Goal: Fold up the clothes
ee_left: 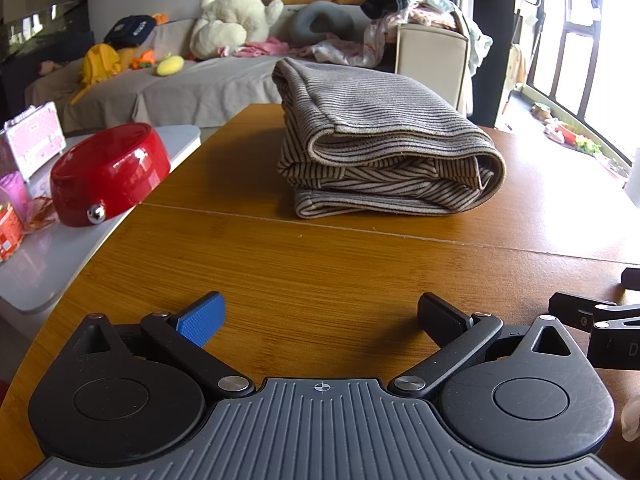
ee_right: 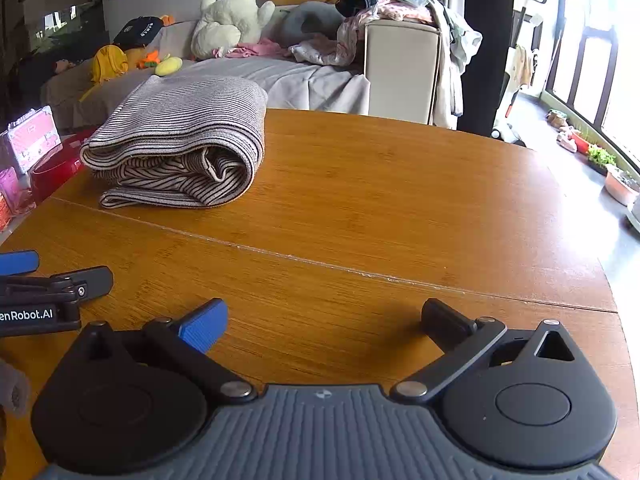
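Nearest in the left wrist view, the left gripper [ee_left: 320, 316] hangs low over the wooden table [ee_left: 320, 272] with its fingers spread wide and nothing between them; at its 3 o'clock the tips of the right gripper [ee_left: 592, 320] poke in just beside it. The right gripper [ee_right: 324, 320] is likewise splayed and empty, with the left gripper [ee_right: 52, 288] at its 9 o'clock, so the two sit side by side at the near edge. Beyond a seam running across the tabletop lies the striped garment [ee_left: 384, 140], already folded into a thick stack of several layers, its rolled open end facing the grippers and its long axis running away toward the far edge. From the left gripper it lies at about 12 o'clock, a touch to the right; from the right gripper the striped garment [ee_right: 180, 136] sits at roughly 11 o'clock and well apart. The left one looks the more squarely lined up. Farther still, at 10 o'clock, a red bowl [ee_left: 108, 172] rests on a side surface.
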Tool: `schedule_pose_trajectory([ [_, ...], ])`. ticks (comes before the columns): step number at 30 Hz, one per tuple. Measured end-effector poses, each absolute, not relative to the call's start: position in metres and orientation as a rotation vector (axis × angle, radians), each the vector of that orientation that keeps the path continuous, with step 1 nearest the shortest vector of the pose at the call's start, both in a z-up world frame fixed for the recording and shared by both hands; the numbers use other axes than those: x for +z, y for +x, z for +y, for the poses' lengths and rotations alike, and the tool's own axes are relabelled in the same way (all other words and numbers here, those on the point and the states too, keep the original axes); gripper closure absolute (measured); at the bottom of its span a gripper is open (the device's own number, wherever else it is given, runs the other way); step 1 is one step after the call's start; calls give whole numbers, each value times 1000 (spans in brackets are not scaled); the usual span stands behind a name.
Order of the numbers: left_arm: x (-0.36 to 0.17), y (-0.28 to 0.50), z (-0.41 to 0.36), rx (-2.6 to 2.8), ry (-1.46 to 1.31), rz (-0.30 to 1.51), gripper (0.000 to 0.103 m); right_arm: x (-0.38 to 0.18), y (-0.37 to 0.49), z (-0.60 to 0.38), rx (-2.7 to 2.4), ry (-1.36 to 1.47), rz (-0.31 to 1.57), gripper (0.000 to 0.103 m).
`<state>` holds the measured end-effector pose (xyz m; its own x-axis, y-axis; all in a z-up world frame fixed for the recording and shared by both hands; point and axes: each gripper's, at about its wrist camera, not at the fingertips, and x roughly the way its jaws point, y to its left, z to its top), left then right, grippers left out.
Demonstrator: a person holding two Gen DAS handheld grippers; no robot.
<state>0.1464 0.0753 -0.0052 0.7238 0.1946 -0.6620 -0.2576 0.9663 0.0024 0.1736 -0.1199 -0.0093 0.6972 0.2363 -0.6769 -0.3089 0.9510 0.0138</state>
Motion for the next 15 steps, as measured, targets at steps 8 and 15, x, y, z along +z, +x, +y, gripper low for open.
schedule_pose_trajectory([
  [8, -5, 146, 75, 250, -92, 719, 0, -10, 174, -121, 305, -104, 739, 0],
  [15, -6, 146, 75, 250, -92, 719, 0, -9, 174, -121, 306, -104, 739, 0],
])
